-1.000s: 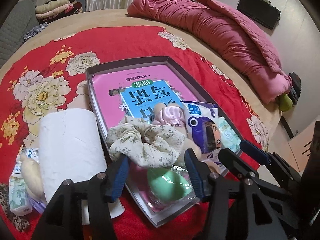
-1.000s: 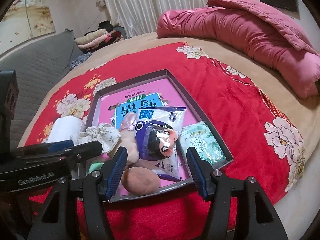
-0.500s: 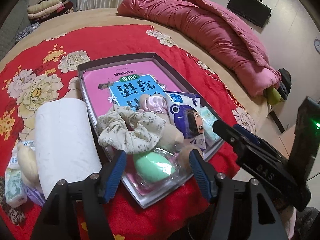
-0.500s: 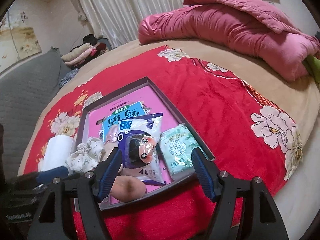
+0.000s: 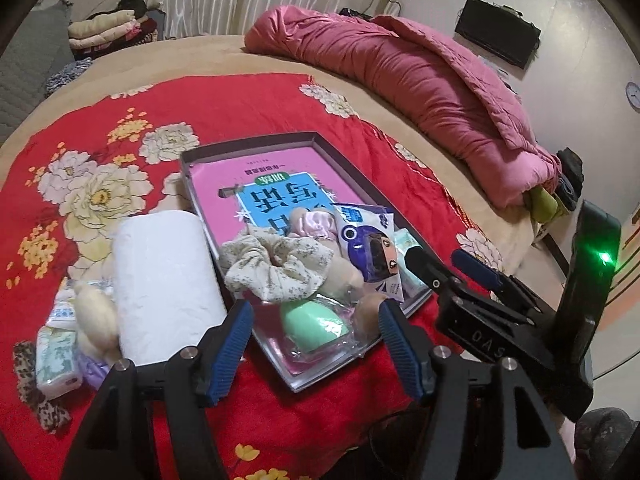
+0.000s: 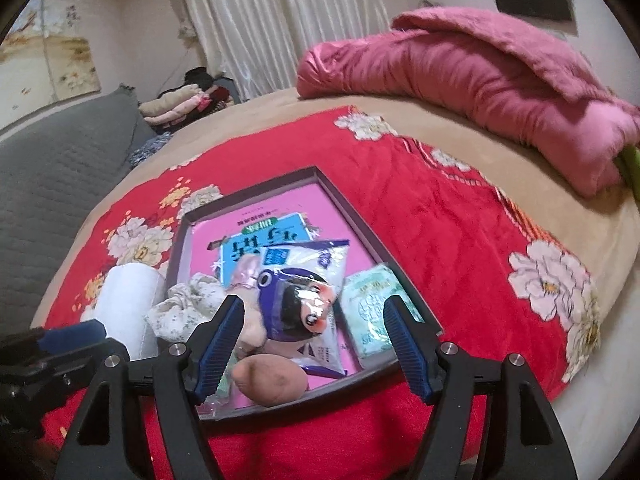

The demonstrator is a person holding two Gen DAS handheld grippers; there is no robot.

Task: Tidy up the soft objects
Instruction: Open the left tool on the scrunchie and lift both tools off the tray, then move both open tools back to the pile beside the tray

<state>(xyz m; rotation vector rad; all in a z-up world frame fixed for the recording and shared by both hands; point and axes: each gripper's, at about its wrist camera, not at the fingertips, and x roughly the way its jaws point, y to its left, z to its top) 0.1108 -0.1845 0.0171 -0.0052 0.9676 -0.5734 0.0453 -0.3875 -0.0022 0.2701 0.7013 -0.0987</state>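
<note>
Red flower blanket (image 5: 248, 116) on bed. Tray (image 5: 256, 142) half full. Paper roll (image 5: 160, 276) outside tray, ahead-left of left tongs (image 5: 312, 340), long way pointing away. Left nearer. Both tongs wide, empty; right tongs (image 6: 316, 344) over tray.

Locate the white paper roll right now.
In the left wrist view, the white paper roll lies on the red blanket, just outside the tray's left edge, beside the floral scrunchie.

Left claw (image 5: 314, 338) jaws spread, holding nothing; right claw (image 6: 314, 336) likewise spread, holding nothing
</note>
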